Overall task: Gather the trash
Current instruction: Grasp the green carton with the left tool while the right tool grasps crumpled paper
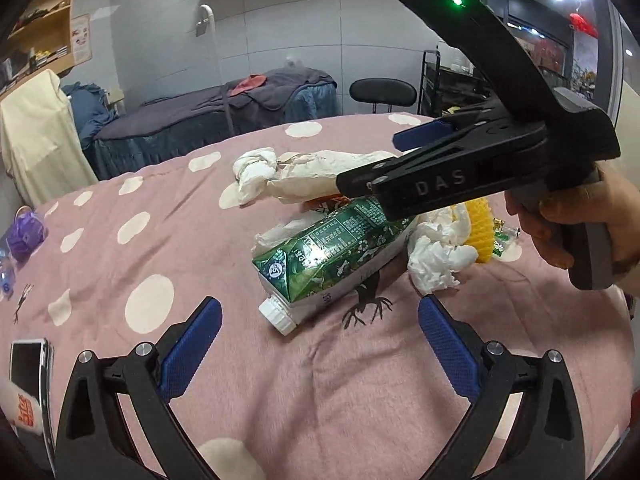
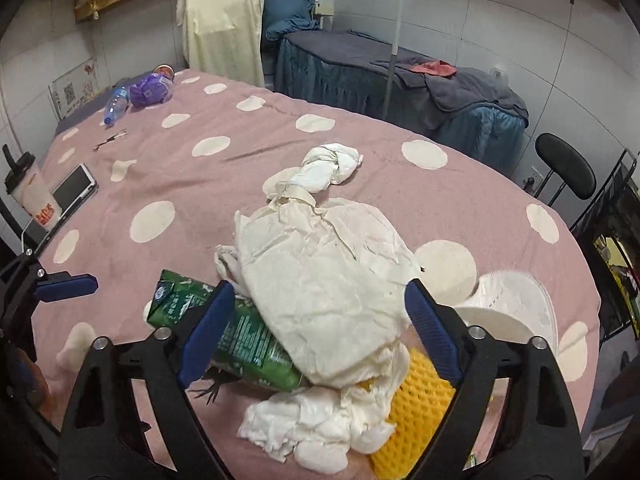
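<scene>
Over on the far left of the pink blanket with cream polka dots (image 2: pixel 192 184) covering the bed there's a clear plastic bottle (image 2: pixel 116 104) and a crumpled purple bag (image 2: pixel 150 89), with a lidded drink cup (image 2: pixel 34 200) and a phone (image 2: pixel 74 188) nearer the edge. The left gripper (image 1: pixel 320 330) hangs over the blanket with its blue-padded fingers (image 1: pixel 192 344) spread wide, nothing between them, pointing at the white cap of a green drink carton (image 1: pixel 332 248) lying on its side. The trash pile sits mid-bed: carton, crumpled cream paper bag (image 2: pixel 328 280), white tissues (image 2: pixel 312 428), yellow foam fruit net (image 2: pixel 412 412). The right gripper (image 2: pixel 320 336) is down over the pile, fingers (image 2: pixel 430 336) apart on either side of the paper bag, not pinching it. A white paper plate (image 2: pixel 512 300) is just right.
</scene>
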`<state>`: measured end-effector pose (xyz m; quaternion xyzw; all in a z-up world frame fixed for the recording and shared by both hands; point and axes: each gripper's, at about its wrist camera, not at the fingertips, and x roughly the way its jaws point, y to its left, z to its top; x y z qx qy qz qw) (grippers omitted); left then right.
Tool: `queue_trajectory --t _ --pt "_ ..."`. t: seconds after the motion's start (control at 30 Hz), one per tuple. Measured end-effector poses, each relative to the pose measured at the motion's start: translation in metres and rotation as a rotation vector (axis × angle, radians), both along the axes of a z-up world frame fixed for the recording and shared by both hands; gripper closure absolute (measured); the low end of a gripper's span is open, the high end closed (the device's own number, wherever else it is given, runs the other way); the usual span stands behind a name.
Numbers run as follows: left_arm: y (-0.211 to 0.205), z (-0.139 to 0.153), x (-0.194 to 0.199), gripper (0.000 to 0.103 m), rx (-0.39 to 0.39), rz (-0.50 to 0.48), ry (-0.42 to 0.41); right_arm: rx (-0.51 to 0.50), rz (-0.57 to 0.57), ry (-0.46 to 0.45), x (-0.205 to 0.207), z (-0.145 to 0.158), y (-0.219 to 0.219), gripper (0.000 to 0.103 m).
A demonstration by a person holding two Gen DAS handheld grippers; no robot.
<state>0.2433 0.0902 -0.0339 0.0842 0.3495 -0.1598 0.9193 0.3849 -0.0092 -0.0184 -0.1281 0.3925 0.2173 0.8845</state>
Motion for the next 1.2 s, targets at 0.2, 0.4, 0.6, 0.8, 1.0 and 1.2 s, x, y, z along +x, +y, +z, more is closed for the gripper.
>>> queue_trajectory --t 0.2,0.4,0.6,0.8,1.0,1.2 --pt "-0.005 -0.002 0.038 0.006 0.018 -0.122 0.058 -0.004 0.014 0.011 0.014 -0.001 0.004 0.077" --pt "-0.017 -0.010 0.061 0.006 0.064 -0.238 0.120 0.067 -0.018 -0.059 0.003 0.026 -0.019 0.087" --pt "-0.034 -0.021 0.071 0.025 0.170 -0.306 0.137 0.154 -0.038 -0.085 -0.013 0.054 -0.042 0.087" --pt "-0.044 -0.023 0.071 0.034 0.209 -0.334 0.141 0.217 -0.060 -0.108 -0.036 0.070 -0.062 0.087" --pt "-0.040 -0.015 0.053 0.048 0.177 -0.259 0.071 0.267 -0.069 -0.110 -0.066 0.071 -0.082 0.087" --pt "-0.024 -0.002 0.022 0.050 0.087 -0.114 0.016 0.333 -0.064 -0.098 -0.097 0.068 -0.101 0.087"
